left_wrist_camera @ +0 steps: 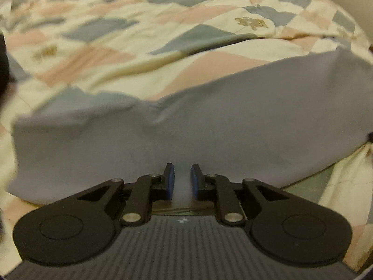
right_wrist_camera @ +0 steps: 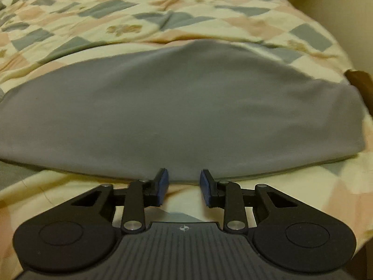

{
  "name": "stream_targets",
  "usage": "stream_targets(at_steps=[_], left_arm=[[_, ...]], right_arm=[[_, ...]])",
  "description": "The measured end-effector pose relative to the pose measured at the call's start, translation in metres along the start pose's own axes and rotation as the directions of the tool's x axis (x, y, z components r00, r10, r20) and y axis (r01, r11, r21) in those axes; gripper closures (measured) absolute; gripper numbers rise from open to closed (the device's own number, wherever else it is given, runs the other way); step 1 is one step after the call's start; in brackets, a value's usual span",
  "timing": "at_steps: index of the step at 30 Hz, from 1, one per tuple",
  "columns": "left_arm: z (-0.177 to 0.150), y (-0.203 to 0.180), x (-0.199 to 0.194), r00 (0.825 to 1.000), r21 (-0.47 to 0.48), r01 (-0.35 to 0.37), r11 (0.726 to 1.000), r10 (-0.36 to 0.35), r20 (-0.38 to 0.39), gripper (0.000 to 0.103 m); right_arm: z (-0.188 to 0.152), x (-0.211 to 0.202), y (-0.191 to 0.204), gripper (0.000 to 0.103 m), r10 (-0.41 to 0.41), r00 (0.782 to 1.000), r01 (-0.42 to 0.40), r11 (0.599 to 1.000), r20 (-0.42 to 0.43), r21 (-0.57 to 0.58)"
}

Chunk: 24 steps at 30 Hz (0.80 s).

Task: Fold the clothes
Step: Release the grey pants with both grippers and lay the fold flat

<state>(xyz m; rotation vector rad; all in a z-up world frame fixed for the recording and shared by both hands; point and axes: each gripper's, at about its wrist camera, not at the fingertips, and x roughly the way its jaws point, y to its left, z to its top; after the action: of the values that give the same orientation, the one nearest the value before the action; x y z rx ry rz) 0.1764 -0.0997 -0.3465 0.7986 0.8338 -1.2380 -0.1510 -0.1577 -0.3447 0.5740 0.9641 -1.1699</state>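
Note:
A plain grey garment (left_wrist_camera: pixel 209 121) lies spread on the patchwork quilt (left_wrist_camera: pixel 139 53). In the left wrist view its near edge runs between the blue pads of my left gripper (left_wrist_camera: pixel 182 182), which is shut on the cloth with a narrow gap; the fabric there looks slightly raised. The right wrist view shows the same grey garment (right_wrist_camera: pixel 174 107) flat and smooth, folded along its near edge. My right gripper (right_wrist_camera: pixel 184 186) stands open just short of that edge, with only quilt between its fingers.
The quilt (right_wrist_camera: pixel 116 11), in cream, pink and grey patches, covers the whole bed and is wrinkled behind the garment. A brown cardboard-like edge (right_wrist_camera: pixel 360 81) shows at the far right. A dark blurred shape (left_wrist_camera: pixel 3 65) sits at the left edge.

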Motion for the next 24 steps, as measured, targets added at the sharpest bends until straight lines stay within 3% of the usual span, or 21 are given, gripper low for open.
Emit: stream_targets(at_steps=[2, 3, 5, 8, 10, 11, 15, 18, 24], left_arm=[[0.008, -0.016, -0.014, 0.999, 0.013, -0.02, 1.0, 0.02, -0.028, 0.088], [0.012, -0.024, -0.02, 0.999, 0.013, -0.027, 1.0, 0.027, -0.047, 0.082], [0.02, -0.039, -0.031, 0.996, 0.014, -0.04, 0.999, 0.041, -0.084, 0.081], [0.033, -0.057, -0.058, 0.991, -0.004, -0.072, 0.997, 0.071, -0.11, 0.08], [0.04, -0.064, -0.088, 0.994, -0.038, -0.062, 0.997, 0.058, -0.091, 0.075], [0.042, -0.068, -0.102, 0.995, -0.052, -0.058, 0.997, 0.054, -0.078, 0.07], [0.047, -0.087, -0.156, 0.998, -0.068, -0.053, 0.996, 0.05, -0.04, 0.068], [0.046, -0.095, -0.192, 0.999, -0.081, -0.041, 0.996, 0.04, -0.013, 0.063], [0.051, -0.102, -0.239, 0.999, -0.065, -0.043, 0.997, 0.044, 0.023, 0.062]], right_arm=[[0.001, -0.013, -0.005, 0.068, 0.03, 0.998, -0.031, 0.999, 0.056, 0.022], [0.002, -0.017, -0.007, 0.058, 0.05, 0.996, -0.053, 0.998, 0.079, 0.041], [0.006, -0.009, -0.007, 0.047, 0.093, 0.994, -0.097, 0.992, 0.05, 0.077], [0.016, -0.001, -0.008, 0.061, 0.074, 0.992, -0.065, 0.994, -0.1, 0.088], [0.021, -0.033, -0.017, 0.058, 0.113, 0.993, -0.109, 0.986, -0.019, 0.124], [0.022, -0.049, -0.022, 0.051, 0.131, 0.991, -0.132, 0.981, 0.016, 0.142], [0.027, -0.118, -0.04, 0.046, 0.154, 0.984, -0.17, 0.967, 0.093, 0.19], [0.023, -0.158, -0.045, 0.045, 0.137, 0.982, -0.161, 0.968, 0.131, 0.19], [0.034, -0.194, -0.05, 0.045, 0.067, 0.983, -0.09, 0.987, 0.169, 0.13]])
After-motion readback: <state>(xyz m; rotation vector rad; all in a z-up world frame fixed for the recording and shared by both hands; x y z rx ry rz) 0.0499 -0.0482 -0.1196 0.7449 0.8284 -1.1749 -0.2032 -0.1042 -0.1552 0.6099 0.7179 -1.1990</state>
